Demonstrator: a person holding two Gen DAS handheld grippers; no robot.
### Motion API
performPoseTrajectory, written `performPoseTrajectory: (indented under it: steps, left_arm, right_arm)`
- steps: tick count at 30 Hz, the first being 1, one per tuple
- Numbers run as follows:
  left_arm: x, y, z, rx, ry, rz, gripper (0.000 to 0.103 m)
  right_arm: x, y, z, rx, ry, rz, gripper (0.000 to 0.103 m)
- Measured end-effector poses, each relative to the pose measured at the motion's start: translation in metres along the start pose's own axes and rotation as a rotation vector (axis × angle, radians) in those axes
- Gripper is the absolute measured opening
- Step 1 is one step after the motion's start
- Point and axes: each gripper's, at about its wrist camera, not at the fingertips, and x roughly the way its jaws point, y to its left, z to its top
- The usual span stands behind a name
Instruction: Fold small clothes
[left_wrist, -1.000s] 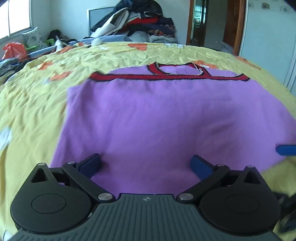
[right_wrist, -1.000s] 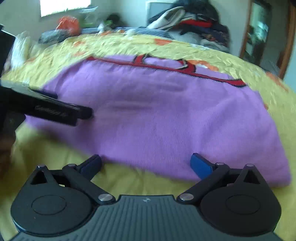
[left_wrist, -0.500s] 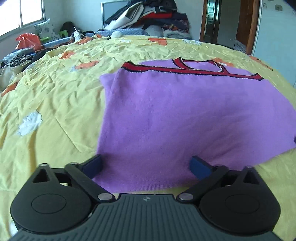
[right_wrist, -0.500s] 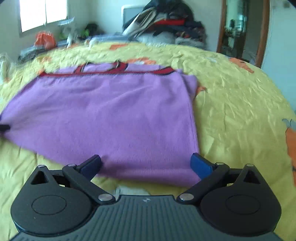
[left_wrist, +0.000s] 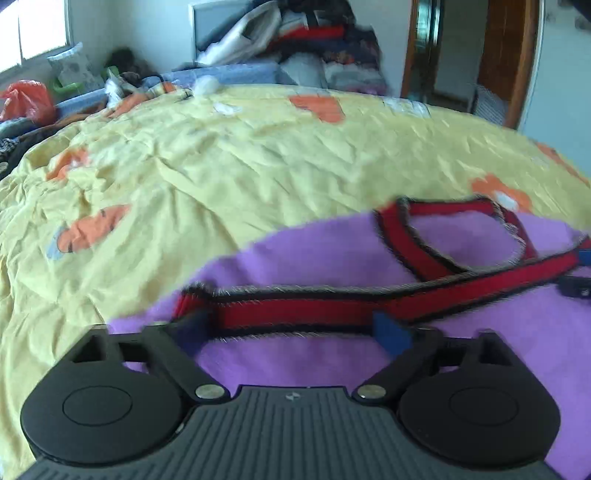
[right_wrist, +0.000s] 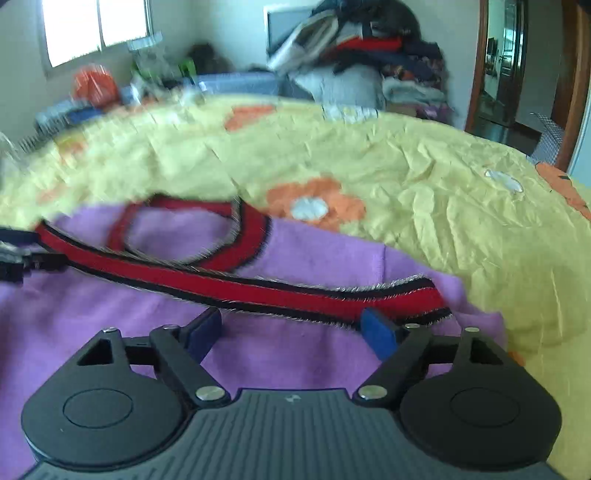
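Now left claw (left_wrist: 295, 325) spreading, right claw (right_wrist: 291, 325) narrowing, above purple garment (left_wrist: 332, 258)

Purple knit garment (left_wrist: 332, 254), red band black-edged (left_wrist: 325, 306); yellow bedsheet (left_wrist: 221, 166), orange flower print; blue gripper pads (right_wrist: 376, 330).

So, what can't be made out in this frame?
- Sweater near hem: both views, hidden under the gripper bodies.
- Right gripper, jaws closing: whether its pads touch the red band, blurred.
- Left gripper: same doubt, blurred.
- Clothes pile: too blurred to sort.
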Motion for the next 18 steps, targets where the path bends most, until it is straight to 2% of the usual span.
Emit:
performPoseTrajectory:
  steps: [1,2,3,5,8,10,13,14,15,16,17,18]
  left_arm:
    - [0.001,0.009,-0.006,-0.023,-0.03,-0.011,0.103]
    - [0.001,0.017,-0.006,-0.058,-0.032,-0.002,0.103]
    - [0.0,0.026,-0.007,-0.088,-0.035,0.025,0.103]
    - [-0.002,0.032,-0.007,-0.131,-0.041,0.053,0.103]
    - [-0.01,0.025,-0.003,-0.093,-0.023,0.085,0.103]
    - [-0.029,0.023,-0.007,-0.118,-0.04,0.068,0.099]
    - [-0.044,0.007,-0.017,-0.085,-0.046,0.031,0.101]
    - [-0.041,0.001,-0.022,-0.059,-0.04,0.033,0.102]
    - [-0.035,-0.001,-0.028,-0.037,-0.024,0.047,0.103]
    - [-0.032,0.005,-0.034,-0.064,-0.042,0.02,0.103]
    - [-0.031,0.013,-0.035,-0.102,-0.04,0.014,0.103]
    - [-0.029,0.021,-0.034,-0.118,-0.039,0.041,0.103]
  right_arm:
    - [0.005,-0.009,-0.001,0.029,0.004,-0.033,0.097]
    - [0.01,-0.024,-0.002,0.092,0.012,-0.05,0.103]
    - [0.012,-0.035,-0.004,0.129,-0.008,-0.056,0.103]
    - [0.011,-0.028,-0.005,0.1,-0.012,-0.086,0.103]
    - [0.0,-0.021,-0.002,0.118,-0.011,-0.111,0.103]
    - [-0.022,-0.003,-0.003,0.087,-0.067,-0.12,0.103]
    - [-0.043,0.022,-0.02,0.059,-0.075,-0.075,0.103]
    - [-0.044,0.029,-0.027,0.026,-0.076,-0.088,0.103]
    - [-0.038,0.032,-0.034,-0.014,-0.053,-0.144,0.103]
    - [-0.032,0.025,-0.039,-0.011,-0.035,-0.171,0.103]
    - [-0.033,0.0,-0.044,0.11,-0.023,-0.101,0.103]
    - [-0.038,-0.02,-0.047,0.194,-0.026,-0.108,0.103]
